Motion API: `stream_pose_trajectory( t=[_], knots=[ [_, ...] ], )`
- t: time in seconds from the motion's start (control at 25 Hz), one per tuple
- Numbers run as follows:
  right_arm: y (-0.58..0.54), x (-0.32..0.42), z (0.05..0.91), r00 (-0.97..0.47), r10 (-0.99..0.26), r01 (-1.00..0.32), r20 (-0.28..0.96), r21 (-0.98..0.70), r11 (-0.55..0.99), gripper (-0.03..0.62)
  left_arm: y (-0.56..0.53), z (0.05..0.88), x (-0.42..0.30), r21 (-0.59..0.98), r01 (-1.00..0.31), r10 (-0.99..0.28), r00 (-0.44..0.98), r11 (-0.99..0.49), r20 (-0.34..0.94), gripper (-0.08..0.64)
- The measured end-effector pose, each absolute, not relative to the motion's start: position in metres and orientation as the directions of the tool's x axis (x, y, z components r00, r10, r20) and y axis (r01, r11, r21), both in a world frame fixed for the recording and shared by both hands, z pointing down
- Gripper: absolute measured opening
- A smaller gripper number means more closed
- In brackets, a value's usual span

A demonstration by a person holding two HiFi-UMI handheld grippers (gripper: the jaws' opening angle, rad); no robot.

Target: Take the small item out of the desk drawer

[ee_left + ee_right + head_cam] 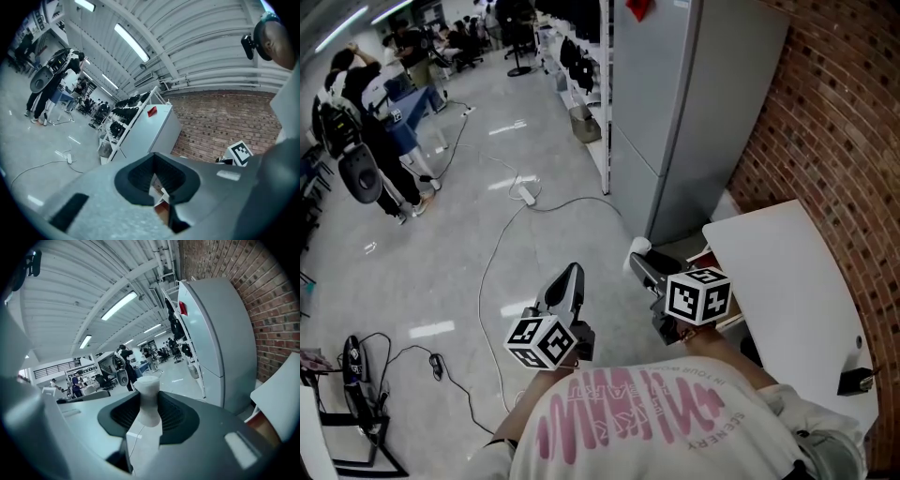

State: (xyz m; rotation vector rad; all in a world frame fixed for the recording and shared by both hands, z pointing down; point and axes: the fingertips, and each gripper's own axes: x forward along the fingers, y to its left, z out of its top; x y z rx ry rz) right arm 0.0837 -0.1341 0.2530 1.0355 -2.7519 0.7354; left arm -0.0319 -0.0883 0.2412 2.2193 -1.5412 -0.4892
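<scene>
**Grip state.** The right gripper (647,267) is clamped on the small white item (148,397), a spool-like piece with a wide cap over a narrower waist. The pads bear on the waist, and the cap stands proud of the jaw tips. The left gripper (156,182) has its jaws together with nothing between them. It is held beside the right gripper, apart from it.

**Position of the item.** The item sits in the right gripper, out in front of the person. It is over the open floor (487,253), clear of the white tabletop (787,281) and near the foot of the grey cabinet (694,112). A red-brown recess (710,255) under the tabletop's near edge is probably the open drawer, though the gripper hides too much of it to confirm. The item is outside that recess. On this evidence the removal is done, and what remains is to set the item down somewhere.

**Risks noted.**
1. The hold is at the jaw tips only, on a smooth, tapering waist. A slackened squeeze or a sharp tilt could let the item slide out.
2. Nothing lies under the item but hard floor. If dropped it could bounce or roll beneath the cabinet.
3. The cap projects towards the cabinet foot. A swing that way could knock the item from the pads.
4. The recess, if it is the drawer left open, stands in the path of the right arm on any return to the tabletop.
</scene>
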Motion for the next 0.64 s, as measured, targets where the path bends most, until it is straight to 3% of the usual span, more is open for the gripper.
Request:
stream_pose_trajectory(
  t=[0.64],
  knots=[
    [-0.093, 0.182, 0.286, -0.777, -0.541, -0.629, 0.323, -0.433, 0.646, 0.132, -0.043, 0.273, 0.075, 0.533, -0.804, -0.949, 0.315, -0.264, 0.005, 0.005]
  ],
)
